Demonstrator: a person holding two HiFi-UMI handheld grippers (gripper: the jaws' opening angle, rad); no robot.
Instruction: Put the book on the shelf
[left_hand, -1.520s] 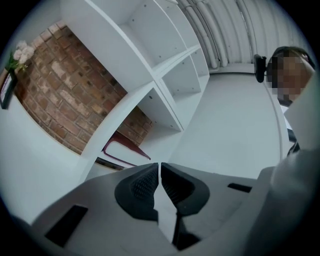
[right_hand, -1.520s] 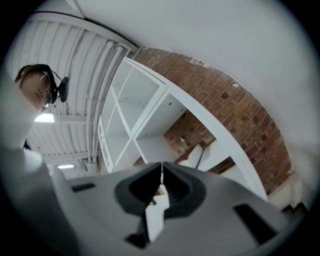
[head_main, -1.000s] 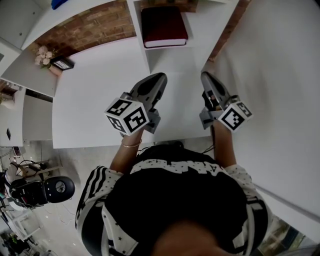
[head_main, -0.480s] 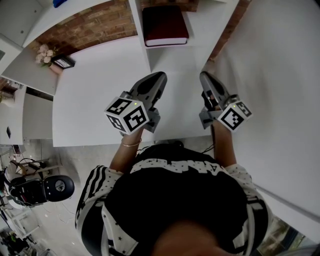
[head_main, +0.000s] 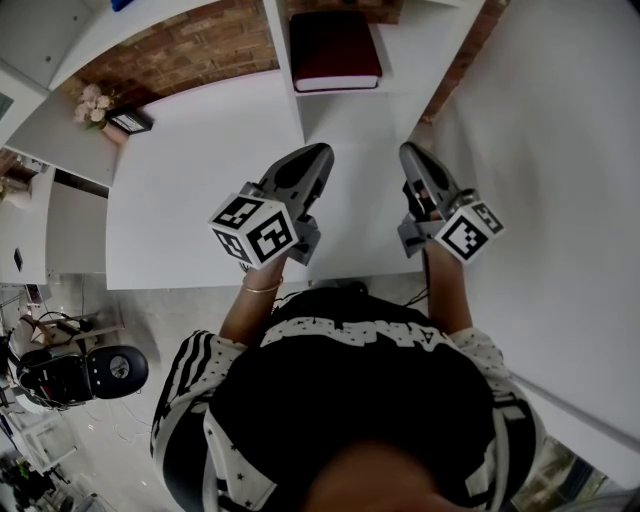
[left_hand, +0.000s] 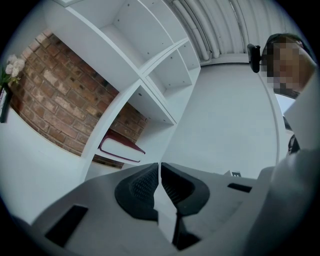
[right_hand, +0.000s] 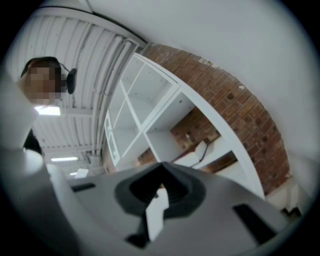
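A dark red book (head_main: 333, 50) lies flat on a low board of the white shelf unit (head_main: 415, 45) at the top of the head view. It also shows as the book (left_hand: 120, 145) in the left gripper view and as the book (right_hand: 202, 152) in the right gripper view. My left gripper (head_main: 322, 158) is shut and empty, held over the white table (head_main: 180, 190) well short of the book. My right gripper (head_main: 412, 155) is likewise shut with nothing in it, beside the left one and a hand's width to its right.
A brick wall (head_main: 180, 50) backs the shelf unit. A small flower pot (head_main: 90, 103) and a dark frame (head_main: 130, 122) stand at the table's far left. A white wall (head_main: 560, 150) runs along the right. A black office chair (head_main: 85, 372) stands on the floor at lower left.
Both grippers hold still. The view has shifted very slightly, so the book sits a little higher and further right in the picture.
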